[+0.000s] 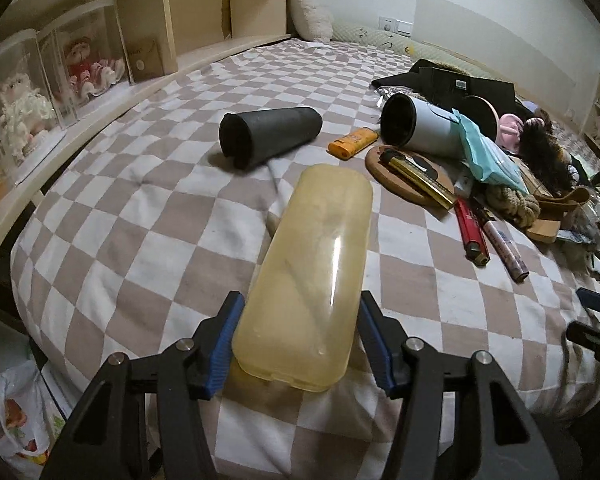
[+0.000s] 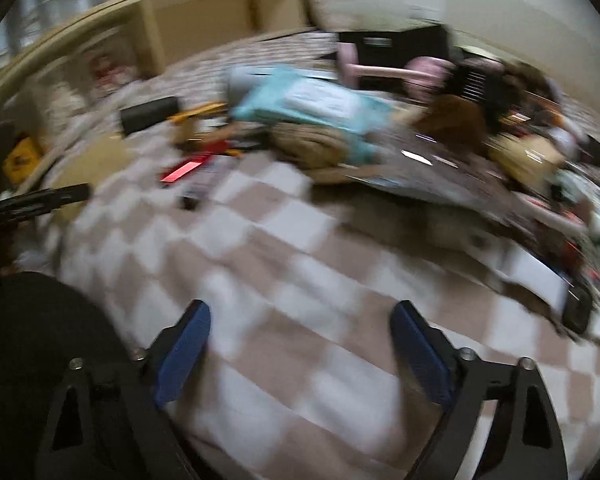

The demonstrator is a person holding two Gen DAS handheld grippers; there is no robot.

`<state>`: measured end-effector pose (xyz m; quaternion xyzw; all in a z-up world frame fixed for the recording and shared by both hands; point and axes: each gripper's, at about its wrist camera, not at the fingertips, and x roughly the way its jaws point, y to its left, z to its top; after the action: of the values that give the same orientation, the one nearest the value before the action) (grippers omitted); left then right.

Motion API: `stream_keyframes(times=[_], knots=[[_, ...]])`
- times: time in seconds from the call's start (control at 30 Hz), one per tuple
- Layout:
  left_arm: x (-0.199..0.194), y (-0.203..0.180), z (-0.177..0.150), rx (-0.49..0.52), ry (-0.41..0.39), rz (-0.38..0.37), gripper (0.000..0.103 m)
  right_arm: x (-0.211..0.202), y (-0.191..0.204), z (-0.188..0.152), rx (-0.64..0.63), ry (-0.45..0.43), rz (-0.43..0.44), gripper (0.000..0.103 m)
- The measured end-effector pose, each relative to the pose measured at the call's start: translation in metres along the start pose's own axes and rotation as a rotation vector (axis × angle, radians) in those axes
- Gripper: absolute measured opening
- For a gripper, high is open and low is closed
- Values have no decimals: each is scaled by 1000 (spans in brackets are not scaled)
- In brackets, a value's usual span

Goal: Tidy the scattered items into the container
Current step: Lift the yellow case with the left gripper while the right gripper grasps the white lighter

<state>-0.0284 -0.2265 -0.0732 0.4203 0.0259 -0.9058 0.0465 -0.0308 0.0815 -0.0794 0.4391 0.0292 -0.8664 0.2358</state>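
Above the checkered bedspread [image 1: 140,216], left jaws clamped on a yellowish case [image 1: 308,272], right jaws apart, empty.

This is a bedroom in a home. A big bed [image 1: 148,216] has a brown and white checked cover. A fluffy pillow [image 1: 309,12] lies at the far end. A wooden shelf [image 1: 204,12] beside the bed holds dolls [image 1: 20,112] in clear boxes.
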Motion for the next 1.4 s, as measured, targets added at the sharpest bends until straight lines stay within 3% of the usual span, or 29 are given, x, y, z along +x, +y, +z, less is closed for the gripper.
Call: stream_keyframes(times=[0.03,0.1,0.17,0.3,0.4,0.6,0.7,0.8,0.83,0.87,0.9,0.97,1.17,1.4], knots=[[0,0,0,-11,-2,-7,57,3,3,5,-3,4,26,71],[-1,-1,0,-30,-5,-24,65,13,10,18,-2,14,92,52],[-1,-3,0,-45,-8,-36,76,22,16,29,-2,21,129,46],[0,-12,-2,-37,-18,-20,79,40,29,48,-32,35,148,32],[1,-17,-3,-29,-23,-22,84,51,44,58,-54,41,195,31],[-6,-20,-6,-12,-46,-49,99,49,78,67,-147,47,397,31],[-15,-20,-7,5,-83,-52,99,40,75,73,-193,-10,306,31],[-22,-20,-9,23,-119,-67,99,41,55,82,-159,-28,229,32],[-23,-20,-9,25,-122,-66,99,43,50,85,-157,-25,216,33],[-24,-19,-8,24,-124,-57,99,45,46,88,-158,-20,206,48],[-25,-19,-8,25,-124,-54,99,49,45,91,-176,-20,192,78],[-24,-18,-6,27,-113,-55,99,56,43,97,-217,-20,176,93],[-16,-22,-7,51,-65,-44,99,79,41,103,-261,56,247,93],[-9,-11,-9,-25,-39,-132,99,94,50,93,-320,74,243,92]])
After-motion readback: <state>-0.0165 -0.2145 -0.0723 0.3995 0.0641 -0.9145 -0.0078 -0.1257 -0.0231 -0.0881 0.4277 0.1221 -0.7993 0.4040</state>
